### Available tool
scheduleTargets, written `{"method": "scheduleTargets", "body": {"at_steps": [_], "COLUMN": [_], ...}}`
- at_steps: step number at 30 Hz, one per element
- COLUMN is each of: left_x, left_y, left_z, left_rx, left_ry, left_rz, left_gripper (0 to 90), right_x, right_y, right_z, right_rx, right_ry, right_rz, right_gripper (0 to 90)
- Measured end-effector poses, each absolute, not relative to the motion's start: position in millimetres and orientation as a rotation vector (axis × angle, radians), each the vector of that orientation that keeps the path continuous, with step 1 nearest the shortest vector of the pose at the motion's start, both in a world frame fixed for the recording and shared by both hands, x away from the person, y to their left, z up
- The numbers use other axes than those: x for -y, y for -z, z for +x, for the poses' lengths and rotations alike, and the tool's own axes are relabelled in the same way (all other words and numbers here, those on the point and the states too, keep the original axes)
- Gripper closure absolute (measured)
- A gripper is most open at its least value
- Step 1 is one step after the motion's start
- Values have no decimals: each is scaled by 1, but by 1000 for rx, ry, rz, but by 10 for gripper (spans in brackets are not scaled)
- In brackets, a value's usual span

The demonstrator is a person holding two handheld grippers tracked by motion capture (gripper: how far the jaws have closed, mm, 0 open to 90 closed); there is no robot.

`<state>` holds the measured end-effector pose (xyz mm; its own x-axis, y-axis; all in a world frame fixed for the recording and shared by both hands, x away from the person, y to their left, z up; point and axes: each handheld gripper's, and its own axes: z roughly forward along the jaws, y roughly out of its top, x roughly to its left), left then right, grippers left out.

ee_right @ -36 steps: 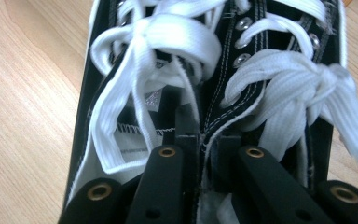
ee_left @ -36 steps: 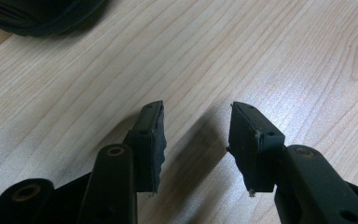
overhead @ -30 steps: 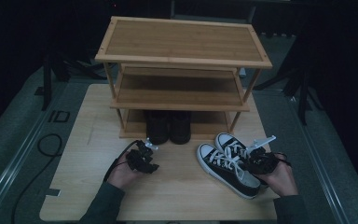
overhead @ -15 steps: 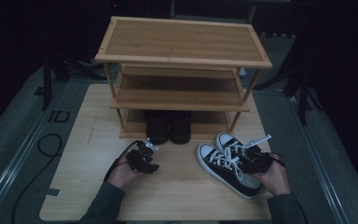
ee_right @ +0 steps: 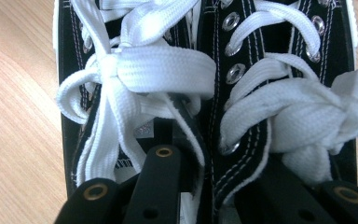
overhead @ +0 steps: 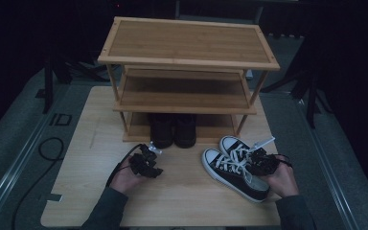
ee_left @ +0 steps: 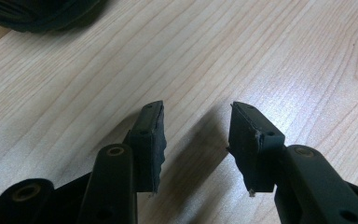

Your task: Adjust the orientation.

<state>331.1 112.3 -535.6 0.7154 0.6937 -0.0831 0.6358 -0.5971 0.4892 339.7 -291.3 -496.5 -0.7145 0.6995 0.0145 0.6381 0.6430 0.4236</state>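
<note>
On the table (overhead: 91, 143) stands a wooden rack (overhead: 187, 45) with 3 shelves, and 2 dark boots (overhead: 175, 130) sit side by side under its lowest shelf. In front of the rack, toward the right, 2 black sneakers (overhead: 230, 165) with white laces (ee_right: 168, 70) and white toe caps lie together on the tabletop, toes pointing toward the rack's left.

The right gripper (overhead: 263, 162) sits over the sneakers' collars. In the right gripper view its jaws reach down into the 2 shoes, 1 jaw in each opening, with the adjoining inner walls of the pair between them (the pads themselves are hidden by canvas and laces). The jaws have just been closing, and they pinch the 2 inner walls together.

The left gripper (overhead: 146, 160) rests low over bare wood, in front of the boots and well apart from the sneakers. The left gripper view shows its jaws held fairly wide with nothing between them, and the edge of a boot at the top left corner.
</note>
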Motion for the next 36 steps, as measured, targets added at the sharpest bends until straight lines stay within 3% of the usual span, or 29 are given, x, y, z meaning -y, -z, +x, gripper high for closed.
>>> {"method": "scheduleTargets", "body": {"at_steps": [36], "left_x": [-119], "left_y": [537], "left_z": [333], "left_rx": [-1047], "left_ry": [-155], "left_rz": [2409], "left_gripper": [558], "right_x": [278], "right_y": [467], "right_z": [344], "right_rx": [-2778], "right_ry": [-592], "right_rz": [945], "right_gripper": [851]}}
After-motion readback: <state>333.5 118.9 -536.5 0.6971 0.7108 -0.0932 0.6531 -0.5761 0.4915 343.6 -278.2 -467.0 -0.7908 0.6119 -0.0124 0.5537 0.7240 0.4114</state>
